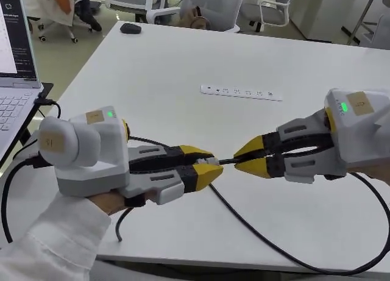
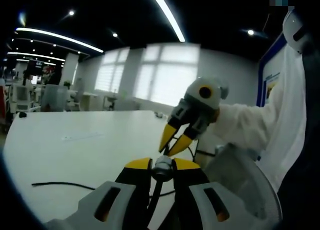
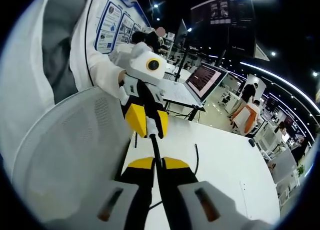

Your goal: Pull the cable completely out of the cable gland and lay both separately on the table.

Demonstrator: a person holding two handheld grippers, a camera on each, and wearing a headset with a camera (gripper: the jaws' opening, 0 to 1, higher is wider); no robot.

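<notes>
1 gland (image 2: 162, 165) clamped in L gripper (image 1: 206, 165) | cable (image 1: 226, 161) pinched by R gripper (image 1: 239, 158) just off gland | sticker (image 1: 360, 103) txt unreadable

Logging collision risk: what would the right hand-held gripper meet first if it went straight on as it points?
Probably the cable gland, clamped in the left hand-held gripper, straight ahead along the cable that the right hand-held gripper grips.

We see a white power strip (image 1: 241, 92) lying mid-bench (image 1: 183, 55), a black mouse (image 1: 130, 28) near its far left edge, and an open laptop (image 1: 15, 74) at left.
</notes>
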